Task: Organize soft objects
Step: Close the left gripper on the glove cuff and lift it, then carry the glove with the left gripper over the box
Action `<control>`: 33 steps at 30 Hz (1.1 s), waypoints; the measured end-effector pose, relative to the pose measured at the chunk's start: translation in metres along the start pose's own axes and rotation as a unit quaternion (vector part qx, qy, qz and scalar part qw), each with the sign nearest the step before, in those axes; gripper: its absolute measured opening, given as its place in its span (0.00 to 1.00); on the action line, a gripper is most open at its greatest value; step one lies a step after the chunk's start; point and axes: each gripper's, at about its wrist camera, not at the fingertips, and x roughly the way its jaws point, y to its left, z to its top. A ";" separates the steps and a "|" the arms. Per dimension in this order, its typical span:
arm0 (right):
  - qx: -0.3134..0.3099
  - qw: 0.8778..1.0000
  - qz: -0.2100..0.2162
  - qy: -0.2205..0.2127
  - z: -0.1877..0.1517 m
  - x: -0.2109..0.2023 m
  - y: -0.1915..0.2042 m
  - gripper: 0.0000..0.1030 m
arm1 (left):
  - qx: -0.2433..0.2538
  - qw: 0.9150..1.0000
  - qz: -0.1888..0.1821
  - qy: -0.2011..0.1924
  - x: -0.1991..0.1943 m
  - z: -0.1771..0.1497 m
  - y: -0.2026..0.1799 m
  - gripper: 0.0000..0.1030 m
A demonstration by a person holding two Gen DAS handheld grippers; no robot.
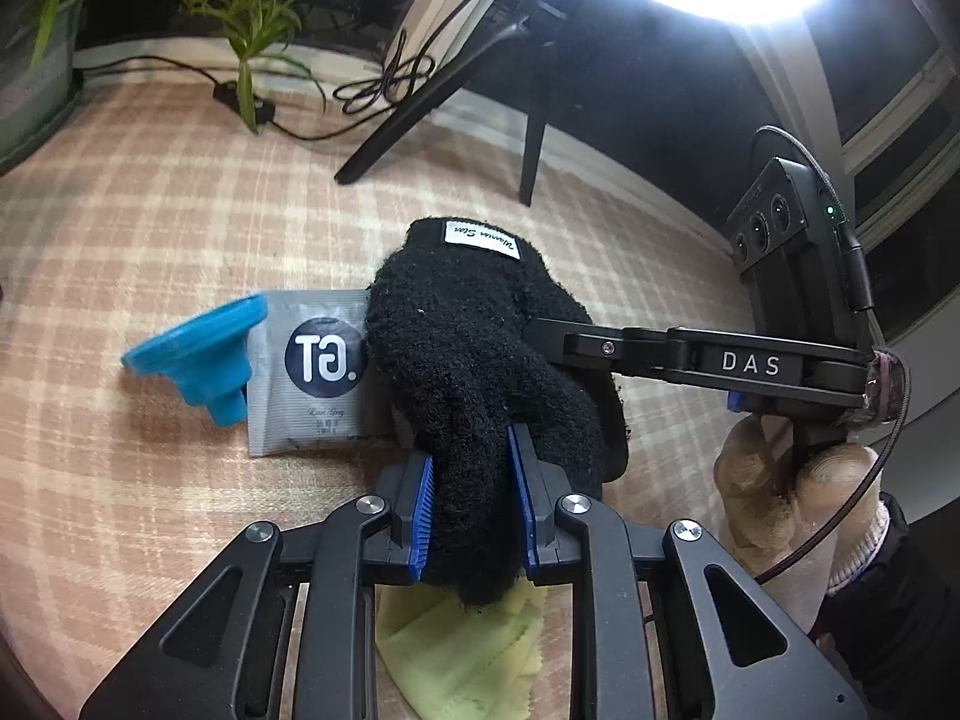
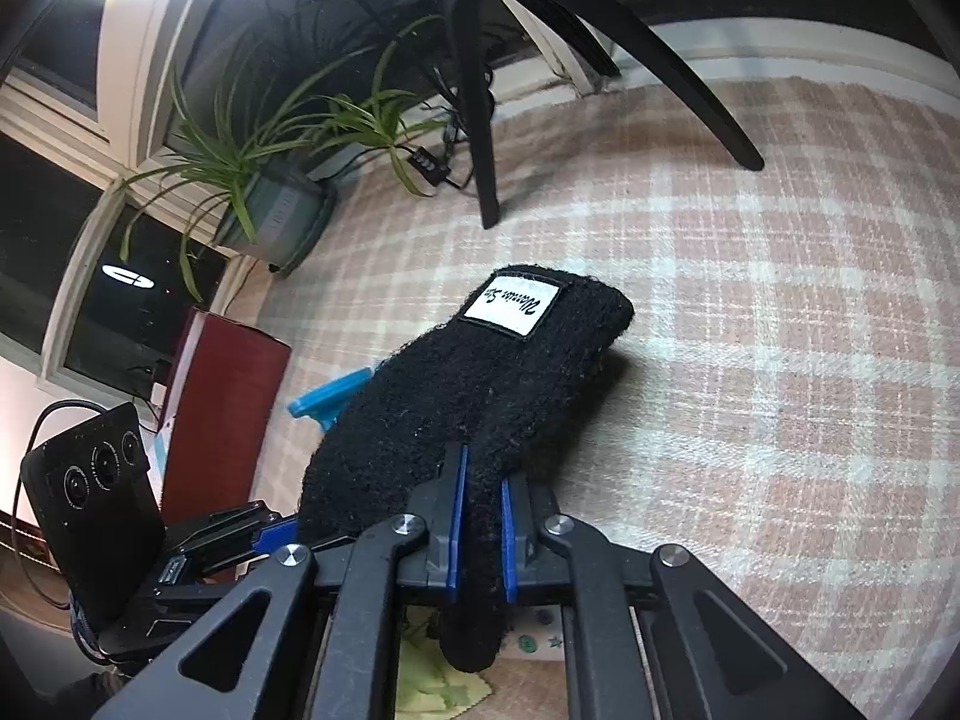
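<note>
A black fuzzy knit glove (image 1: 462, 330) with a white label lies over the plaid cloth; it also shows in the right wrist view (image 2: 480, 372). My left gripper (image 1: 471, 468) is shut on one of its fingers. My right gripper (image 2: 480, 492) is shut on another finger; it reaches in from the right in the left wrist view (image 1: 576, 348). A yellow-green cloth (image 1: 462, 648) lies under the left gripper, and a corner of it shows under the right gripper (image 2: 438, 684).
A blue funnel (image 1: 198, 354) and a grey sachet (image 1: 312, 372) lie left of the glove. Black tripod legs (image 1: 420, 102) and cables stand behind. A potted plant (image 2: 270, 204) and a dark red box (image 2: 222, 408) stand at the cloth's edge.
</note>
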 end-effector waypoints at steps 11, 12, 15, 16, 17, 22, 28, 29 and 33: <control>-0.022 0.999 0.009 -0.027 -0.007 -0.029 0.033 0.08 | 0.019 0.999 0.002 -0.032 -0.041 -0.004 -0.010 0.20; -0.026 0.999 0.011 -0.029 -0.008 -0.032 0.038 0.08 | 0.021 0.999 0.004 -0.036 -0.046 -0.006 -0.011 0.20; -0.044 0.998 0.008 -0.037 -0.011 -0.039 0.055 0.08 | 0.023 0.999 0.005 -0.043 -0.056 -0.007 -0.012 0.20; -0.051 0.998 0.007 -0.040 -0.011 -0.041 0.061 0.08 | 0.024 0.999 0.003 -0.044 -0.060 -0.007 -0.012 0.20; -0.054 0.998 0.007 -0.042 -0.011 -0.042 0.065 0.08 | 0.025 0.999 0.004 -0.045 -0.063 -0.008 -0.011 0.20; -0.066 0.997 0.005 -0.045 -0.011 -0.048 0.082 0.08 | 0.022 0.998 0.005 -0.053 -0.072 -0.010 -0.008 0.20; -0.076 0.996 0.012 -0.053 -0.011 -0.061 0.096 0.08 | 0.026 0.997 0.003 -0.072 -0.089 -0.010 -0.013 0.20; -0.078 0.995 0.014 -0.055 -0.011 -0.063 0.100 0.08 | 0.027 0.997 0.002 -0.076 -0.093 -0.010 -0.013 0.20; -0.093 0.993 0.025 -0.061 -0.009 -0.069 0.122 0.08 | 0.028 0.995 0.007 -0.092 -0.115 -0.009 -0.012 0.20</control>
